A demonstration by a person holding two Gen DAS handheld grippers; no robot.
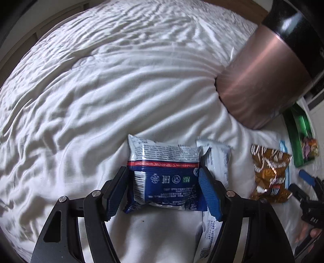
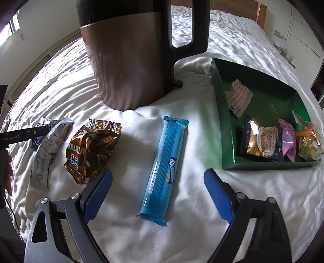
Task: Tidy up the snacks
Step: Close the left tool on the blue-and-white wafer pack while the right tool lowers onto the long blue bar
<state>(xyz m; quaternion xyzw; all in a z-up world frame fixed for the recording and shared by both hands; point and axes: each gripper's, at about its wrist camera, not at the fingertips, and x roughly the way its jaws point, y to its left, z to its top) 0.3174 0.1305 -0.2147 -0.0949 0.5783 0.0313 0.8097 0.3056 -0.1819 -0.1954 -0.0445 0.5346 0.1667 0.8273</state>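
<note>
My left hand-held gripper (image 1: pixel 164 190) pinches the crinkly blue-and-white foil snack packet (image 1: pixel 164 178) mid-body — light, squashy; right hand-held gripper (image 2: pixel 158 194) spread wide.

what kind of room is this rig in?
Most likely a bedroom. The snacks lie on a wrinkled white bedsheet spread over a bed with a wooden headboard at the far end, and white cabinet doors line the wall beside it. A green tray serves as the sorting bin.

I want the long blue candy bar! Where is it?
In the right wrist view, the long blue bar lies on the white bedsheet, between the gold snack bag and the green tray.
</note>
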